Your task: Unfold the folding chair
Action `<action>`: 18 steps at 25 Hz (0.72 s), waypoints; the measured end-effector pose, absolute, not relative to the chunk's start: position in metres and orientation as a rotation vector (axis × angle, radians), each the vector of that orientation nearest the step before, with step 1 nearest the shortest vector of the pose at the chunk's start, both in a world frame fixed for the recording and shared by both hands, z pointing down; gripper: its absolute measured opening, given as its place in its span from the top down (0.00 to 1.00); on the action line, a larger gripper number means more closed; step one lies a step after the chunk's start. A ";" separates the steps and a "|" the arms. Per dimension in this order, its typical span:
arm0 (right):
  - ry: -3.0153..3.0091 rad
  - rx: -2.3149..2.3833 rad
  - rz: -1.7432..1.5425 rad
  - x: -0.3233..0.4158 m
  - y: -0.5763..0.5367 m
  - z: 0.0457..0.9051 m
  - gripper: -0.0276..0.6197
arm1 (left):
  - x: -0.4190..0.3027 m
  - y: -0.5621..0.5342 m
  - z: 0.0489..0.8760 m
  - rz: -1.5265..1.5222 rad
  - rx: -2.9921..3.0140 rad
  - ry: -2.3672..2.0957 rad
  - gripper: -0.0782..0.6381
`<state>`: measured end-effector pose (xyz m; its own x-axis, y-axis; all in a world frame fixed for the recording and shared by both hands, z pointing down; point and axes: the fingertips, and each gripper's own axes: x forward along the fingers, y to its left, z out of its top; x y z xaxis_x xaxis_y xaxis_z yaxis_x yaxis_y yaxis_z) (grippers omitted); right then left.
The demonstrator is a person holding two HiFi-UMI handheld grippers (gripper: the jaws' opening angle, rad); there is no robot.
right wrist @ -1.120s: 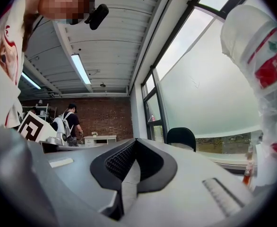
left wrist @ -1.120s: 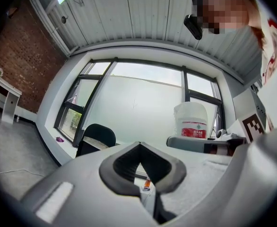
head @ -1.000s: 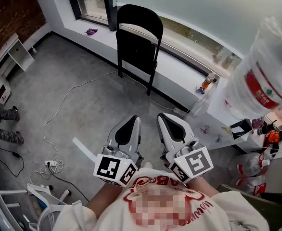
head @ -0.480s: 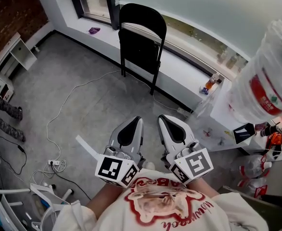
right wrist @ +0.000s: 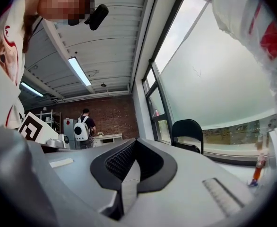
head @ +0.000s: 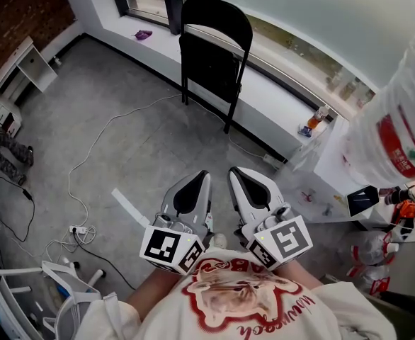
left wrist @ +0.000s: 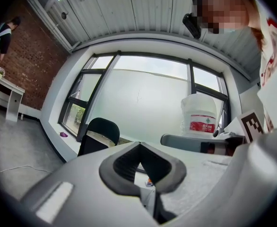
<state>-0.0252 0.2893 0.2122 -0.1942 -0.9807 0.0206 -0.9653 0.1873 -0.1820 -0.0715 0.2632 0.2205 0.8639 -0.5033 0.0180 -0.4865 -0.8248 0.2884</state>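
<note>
Top centre, the black, round-backed folding chair (head: pixel 214 48) stands folded by the white sill (head: pixel 282 101). The left gripper (head: pixel 197 181) and right gripper (head: pixel 240 177) are closed and empty, ribbed pads touching. The print on the jug's (head: pixel 395 137) red label is unreadable.

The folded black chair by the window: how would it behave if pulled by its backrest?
The chair looks like a rigid thin-tube frame, so it is probably stiff and fairly light. Folded flat against the ledge, it stands narrowly and may tip or slide. Its hinged seat would likely swing open.
</note>
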 end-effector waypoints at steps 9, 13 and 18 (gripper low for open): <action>2.331 -1.980 -0.211 0.007 0.226 0.215 0.92 | -0.040 0.197 0.223 -0.105 2.768 -0.702 0.89; 2.318 -2.017 -0.195 0.028 0.176 0.221 0.92 | -0.018 0.142 0.226 -0.123 2.782 -0.669 0.89; 2.275 -2.071 -0.174 0.058 0.094 0.224 0.92 | 0.012 0.053 0.220 -0.160 2.809 -0.625 0.89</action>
<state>0.0583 0.0943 0.2236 -0.0957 -0.9949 0.0310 -0.9881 0.0912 -0.1239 0.0121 0.0525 0.2196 0.9014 -0.4301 -0.0509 -0.4016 -0.8740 0.2736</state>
